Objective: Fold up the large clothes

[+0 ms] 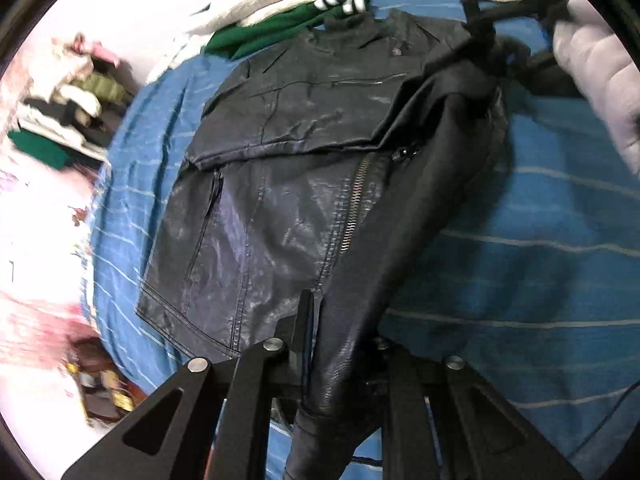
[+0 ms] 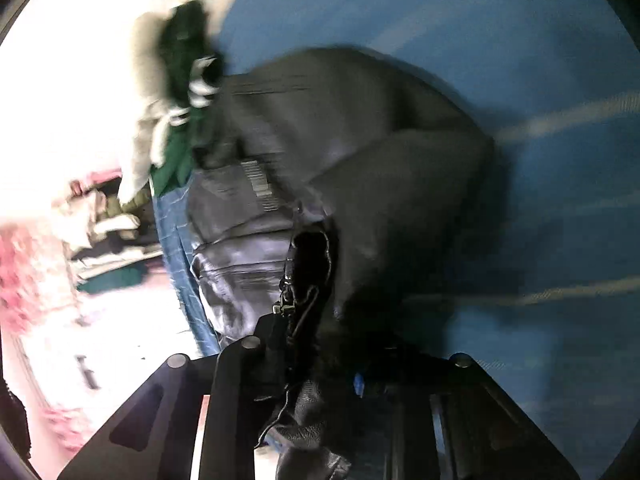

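- A blue striped bedspread [image 1: 520, 280] fills most of both views, and the black leather jacket [image 1: 280, 216] lies on it front side up, collar at the far end beside a green garment [image 1: 256, 36], hem at the near end.
- The jacket's long axis runs from near to far. One sleeve is already folded across the chest, and the right front panel, with its metal zipper [image 1: 356, 196], is lifted off the bed.
- The left gripper [image 1: 316, 320] is clenched on the near hem edge of that lifted panel; leather hangs down between its fingers.
- The right gripper [image 1: 486, 30] shows at the far right of the left wrist view, held by a white-gloved hand [image 1: 596, 76], at the shoulder end of the same panel. In its own view, dark leather and lining pass between its jaws, so it appears to be grasping the jacket edge.
- Judged from this, both tools hold one long edge on the right, and the body of the jacket lies to their left, so the fold should go leftward across it.
- The right wrist view is heavily blurred. The clutter [image 1: 68, 108] beyond the bed's left edge is hard to make out.
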The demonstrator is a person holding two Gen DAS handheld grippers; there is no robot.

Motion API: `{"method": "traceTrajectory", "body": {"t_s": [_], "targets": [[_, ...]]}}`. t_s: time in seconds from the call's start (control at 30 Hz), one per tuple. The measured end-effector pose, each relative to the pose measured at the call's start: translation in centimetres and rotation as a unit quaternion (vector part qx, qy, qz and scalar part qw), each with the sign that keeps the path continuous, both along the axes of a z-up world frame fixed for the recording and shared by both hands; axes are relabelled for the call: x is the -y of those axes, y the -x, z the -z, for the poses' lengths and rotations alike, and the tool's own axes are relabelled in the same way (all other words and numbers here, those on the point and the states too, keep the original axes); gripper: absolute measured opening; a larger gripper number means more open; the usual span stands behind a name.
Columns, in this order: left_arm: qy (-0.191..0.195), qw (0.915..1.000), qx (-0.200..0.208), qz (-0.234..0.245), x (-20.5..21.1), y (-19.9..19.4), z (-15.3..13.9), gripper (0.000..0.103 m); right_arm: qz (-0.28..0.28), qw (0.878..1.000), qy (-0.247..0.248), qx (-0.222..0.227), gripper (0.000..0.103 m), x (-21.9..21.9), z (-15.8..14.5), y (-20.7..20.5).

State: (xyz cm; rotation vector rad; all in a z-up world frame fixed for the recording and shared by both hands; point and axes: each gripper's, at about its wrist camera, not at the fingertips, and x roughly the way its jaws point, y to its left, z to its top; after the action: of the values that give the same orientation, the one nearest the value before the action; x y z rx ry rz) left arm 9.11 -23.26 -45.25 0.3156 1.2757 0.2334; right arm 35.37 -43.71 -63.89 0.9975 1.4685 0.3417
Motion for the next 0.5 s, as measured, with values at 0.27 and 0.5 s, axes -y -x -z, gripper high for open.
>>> {"method": "traceTrajectory", "body": {"t_s": [0.27, 0.5], "targets": [[0.119, 0.9912, 0.017, -0.055, -11.1, -0.7, -5.3, 0.015, -0.094, 0.989, 0.09, 0.065, 0.022, -14.4, -13.6, -3.2], [0.225, 0.964, 0.016, -0.141, -24.9, -3.2, -3.2, 0.018, -0.179, 0.959, 0.218, 0.034, 0.022, -32.3, -12.7, -7.4]]}}
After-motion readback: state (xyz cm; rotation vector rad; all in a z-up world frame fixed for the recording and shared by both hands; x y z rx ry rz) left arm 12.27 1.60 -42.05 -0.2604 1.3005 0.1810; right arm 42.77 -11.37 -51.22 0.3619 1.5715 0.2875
